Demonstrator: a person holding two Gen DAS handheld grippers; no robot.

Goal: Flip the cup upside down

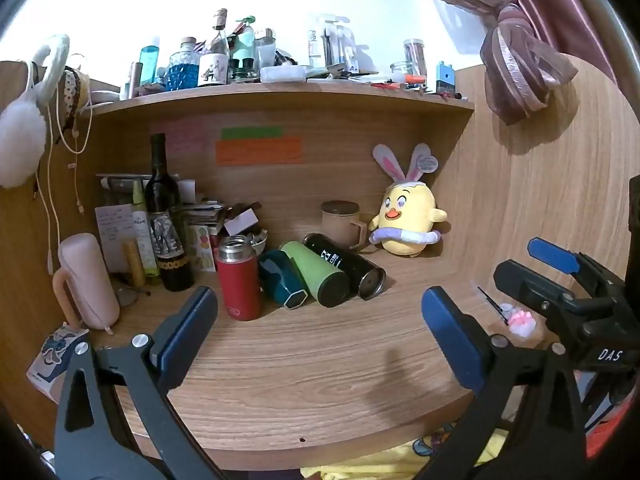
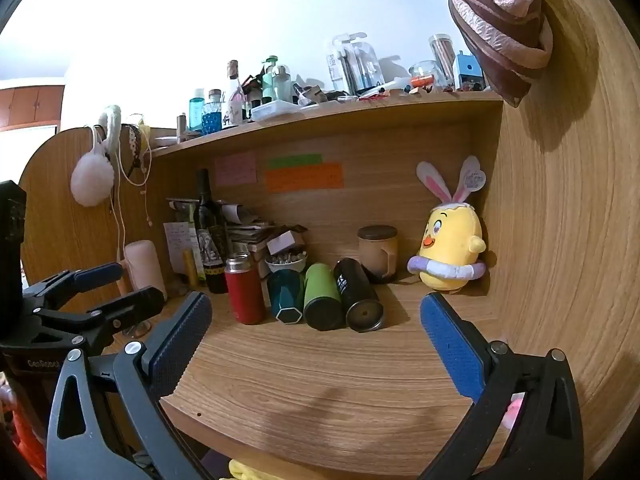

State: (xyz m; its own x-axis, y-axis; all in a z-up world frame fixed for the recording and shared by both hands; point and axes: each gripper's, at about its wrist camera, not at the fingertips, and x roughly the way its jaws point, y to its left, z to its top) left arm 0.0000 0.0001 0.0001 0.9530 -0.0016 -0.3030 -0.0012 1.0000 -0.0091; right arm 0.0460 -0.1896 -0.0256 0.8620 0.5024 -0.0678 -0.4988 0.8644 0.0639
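Note:
A red flask (image 1: pixel 239 278) (image 2: pixel 245 290) stands upright on the wooden desk (image 1: pixel 320 360). Beside it lie a teal cup (image 1: pixel 282 278) (image 2: pixel 285 296), a green cup (image 1: pixel 318 276) (image 2: pixel 322 296) and a black cup (image 1: pixel 346 266) (image 2: pixel 358 294), bases toward me. A beige lidded mug (image 1: pixel 342 224) (image 2: pixel 378 252) stands behind them. My left gripper (image 1: pixel 320 312) is open and empty, in front of the cups. My right gripper (image 2: pixel 316 320) is open and empty, also short of them; it shows at the right of the left wrist view (image 1: pixel 536 264).
A yellow chick plush (image 1: pixel 408 220) (image 2: pixel 452 256) sits at the back right corner. A wine bottle (image 1: pixel 164 216) and a pink case (image 1: pixel 86 280) stand at the left. A small pink item (image 1: pixel 520 320) lies at the right. A cluttered shelf (image 1: pixel 280 92) runs overhead.

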